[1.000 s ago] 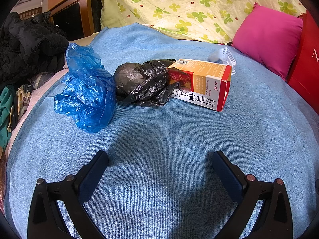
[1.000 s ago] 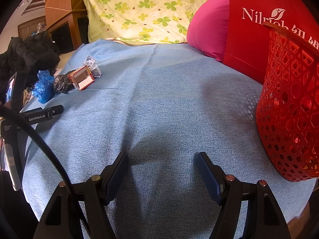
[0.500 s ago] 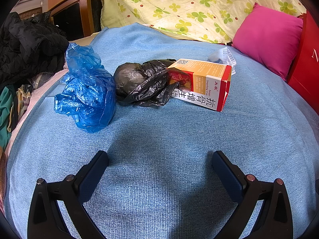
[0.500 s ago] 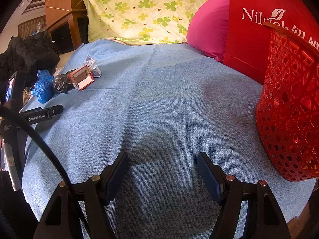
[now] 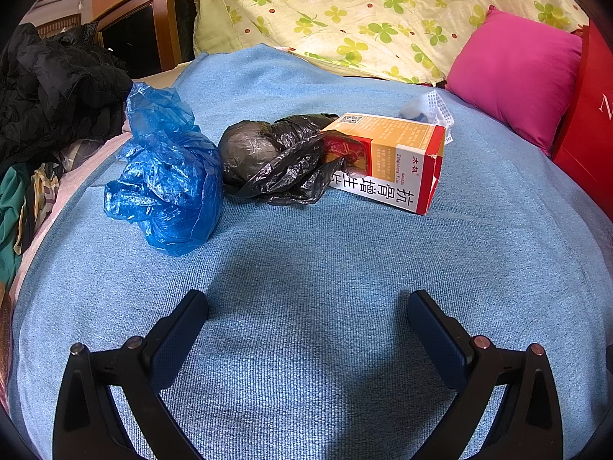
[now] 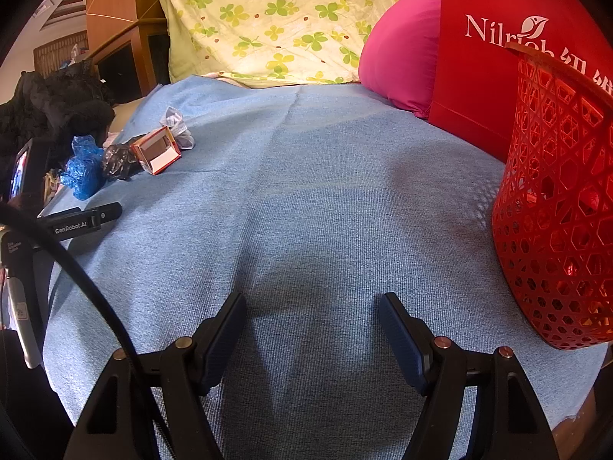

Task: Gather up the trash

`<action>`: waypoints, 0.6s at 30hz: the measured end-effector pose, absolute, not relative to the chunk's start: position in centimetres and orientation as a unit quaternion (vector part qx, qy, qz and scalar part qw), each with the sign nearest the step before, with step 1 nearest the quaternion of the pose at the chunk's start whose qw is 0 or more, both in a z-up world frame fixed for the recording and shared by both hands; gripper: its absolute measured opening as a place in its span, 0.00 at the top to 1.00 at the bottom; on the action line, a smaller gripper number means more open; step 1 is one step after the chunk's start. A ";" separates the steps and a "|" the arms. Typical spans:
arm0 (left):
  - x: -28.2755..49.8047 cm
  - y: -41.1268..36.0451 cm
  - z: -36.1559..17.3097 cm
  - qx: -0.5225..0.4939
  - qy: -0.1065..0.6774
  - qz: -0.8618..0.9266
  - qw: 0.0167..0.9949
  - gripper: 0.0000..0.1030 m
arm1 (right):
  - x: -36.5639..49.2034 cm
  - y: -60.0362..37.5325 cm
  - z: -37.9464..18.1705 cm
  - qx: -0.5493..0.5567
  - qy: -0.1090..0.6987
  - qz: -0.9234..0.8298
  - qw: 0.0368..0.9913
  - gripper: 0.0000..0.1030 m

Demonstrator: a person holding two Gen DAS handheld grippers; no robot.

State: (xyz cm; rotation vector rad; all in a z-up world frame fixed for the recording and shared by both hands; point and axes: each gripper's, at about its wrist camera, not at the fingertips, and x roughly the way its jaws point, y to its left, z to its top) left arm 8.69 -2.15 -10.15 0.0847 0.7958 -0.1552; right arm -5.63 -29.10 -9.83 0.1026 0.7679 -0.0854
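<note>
On the blue blanket (image 5: 306, 260) lie a crumpled blue plastic bag (image 5: 168, 176), a black plastic bag (image 5: 276, 161), an orange and red carton (image 5: 394, 161) on its side and a white wrapper (image 5: 433, 109) behind it. My left gripper (image 5: 306, 306) is open and empty, a short way in front of them. In the right wrist view the same trash lies far left: the blue bag (image 6: 82, 170), the black bag (image 6: 117, 159), the carton (image 6: 157, 149). My right gripper (image 6: 312, 306) is open and empty over bare blanket. A red mesh basket (image 6: 555, 207) stands at its right.
A pink cushion (image 5: 517, 73), a floral pillow (image 5: 364, 19) and a red paper bag (image 6: 494, 57) line the back. Dark clothes (image 5: 46, 88) pile at the left edge. The left gripper's body (image 6: 76, 222) shows low left in the right wrist view.
</note>
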 end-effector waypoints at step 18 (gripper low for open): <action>8.7 -2.2 -10.2 0.041 0.387 -0.075 0.918 0.00 | -5.6 -28.6 -9.9 0.036 0.373 -0.047 0.926 0.27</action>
